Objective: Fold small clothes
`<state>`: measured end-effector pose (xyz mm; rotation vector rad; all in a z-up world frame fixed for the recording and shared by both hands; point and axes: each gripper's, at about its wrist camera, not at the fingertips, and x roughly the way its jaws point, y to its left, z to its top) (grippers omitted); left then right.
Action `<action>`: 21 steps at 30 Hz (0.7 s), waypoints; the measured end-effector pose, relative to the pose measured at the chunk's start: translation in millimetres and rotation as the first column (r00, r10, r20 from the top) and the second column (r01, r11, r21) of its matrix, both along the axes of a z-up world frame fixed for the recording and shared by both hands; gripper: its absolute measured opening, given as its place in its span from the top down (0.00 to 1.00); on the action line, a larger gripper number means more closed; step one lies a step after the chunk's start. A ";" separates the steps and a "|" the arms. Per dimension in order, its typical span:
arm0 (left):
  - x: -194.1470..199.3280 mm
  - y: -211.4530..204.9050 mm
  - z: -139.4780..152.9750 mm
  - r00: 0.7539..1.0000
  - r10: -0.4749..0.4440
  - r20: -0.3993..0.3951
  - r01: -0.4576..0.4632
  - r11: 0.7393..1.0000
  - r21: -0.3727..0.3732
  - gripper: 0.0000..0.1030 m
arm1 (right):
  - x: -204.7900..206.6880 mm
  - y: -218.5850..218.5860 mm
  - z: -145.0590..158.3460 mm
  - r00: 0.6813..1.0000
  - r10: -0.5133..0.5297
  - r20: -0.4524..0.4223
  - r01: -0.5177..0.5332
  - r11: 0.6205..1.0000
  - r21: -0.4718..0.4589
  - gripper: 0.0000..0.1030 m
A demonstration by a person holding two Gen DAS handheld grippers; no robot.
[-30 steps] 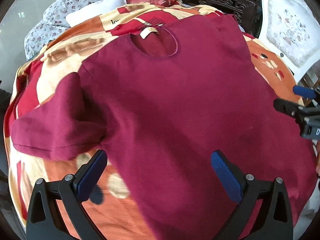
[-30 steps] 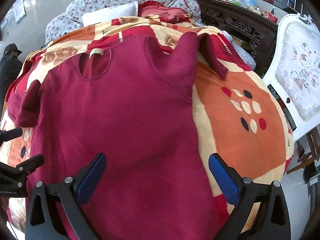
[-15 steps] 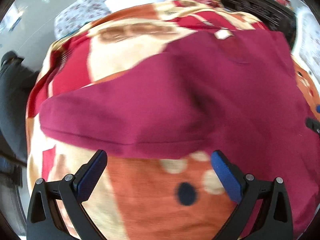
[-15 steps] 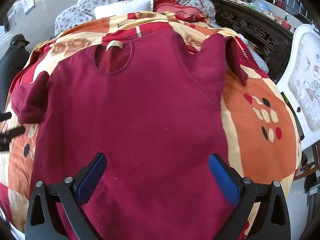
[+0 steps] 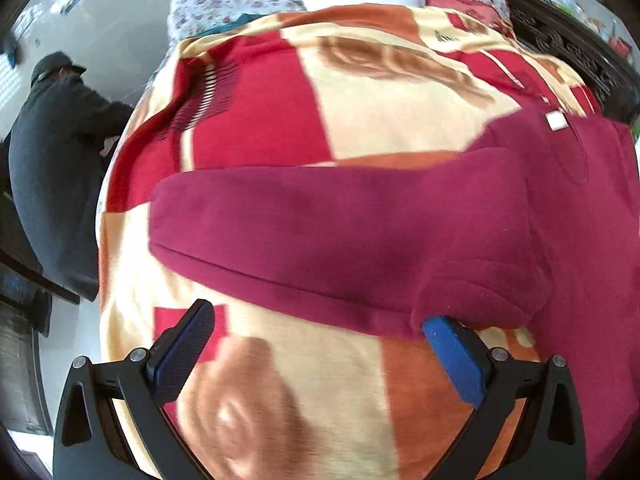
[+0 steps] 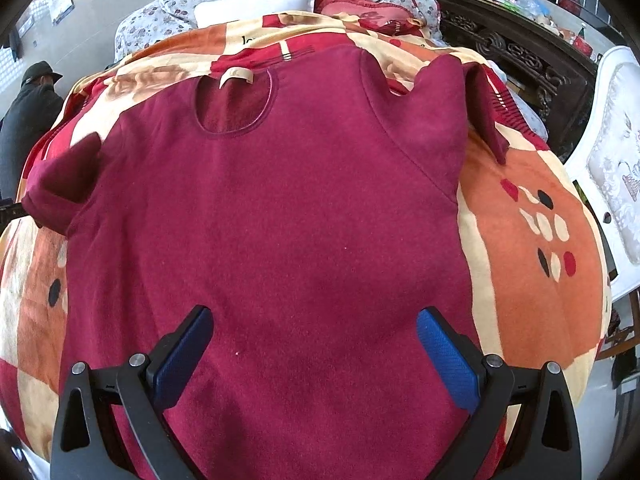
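Right now the maroon shirt [image 6: 280, 220] lies spread flat, front up, on the patterned blanket [image 6: 532, 240] covering the bed. Over its lower body the right gripper [image 6: 314, 344] hovers, fingers wide apart, holding nothing. Beside the shirt's outstretched sleeve [image 5: 304, 236], the left gripper [image 5: 320, 344] is likewise spread and empty

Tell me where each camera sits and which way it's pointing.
Left wrist: on the left gripper, above the patterned fleece blanket, facing the dark red fleece top's left sleeve; both open blue-padded fingers show.
Right wrist: on the right gripper, over the top's body, facing its neckline; open fingers show.
Shared: top, blanket, white pillow.
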<state>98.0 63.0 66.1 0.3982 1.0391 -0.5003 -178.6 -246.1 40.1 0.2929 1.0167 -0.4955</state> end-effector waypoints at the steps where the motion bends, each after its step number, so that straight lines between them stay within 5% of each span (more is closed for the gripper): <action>1: 4.5 5.7 0.5 1.000 0.008 -0.009 -0.008 1.000 -0.011 0.00 | 0.5 -0.3 -0.7 1.000 -0.001 0.000 0.001 1.000 0.003 0.00; 7: 8.1 13.2 1.2 0.999 -0.021 -0.037 0.019 0.999 -0.034 0.00 | 6.5 1.5 -4.6 1.000 0.015 -0.006 -0.015 1.000 0.000 0.00; 16: -3.0 7.4 11.0 0.973 -0.220 -0.070 0.216 0.974 -0.064 0.00 | 14.6 1.1 -5.4 1.000 0.014 -0.017 -0.014 1.000 -0.011 0.00; 21: 20.0 20.2 3.3 0.966 -0.219 -0.140 0.207 0.974 -0.096 0.00 | 16.6 5.7 -7.7 0.999 0.028 -0.034 -0.029 0.999 -0.021 0.00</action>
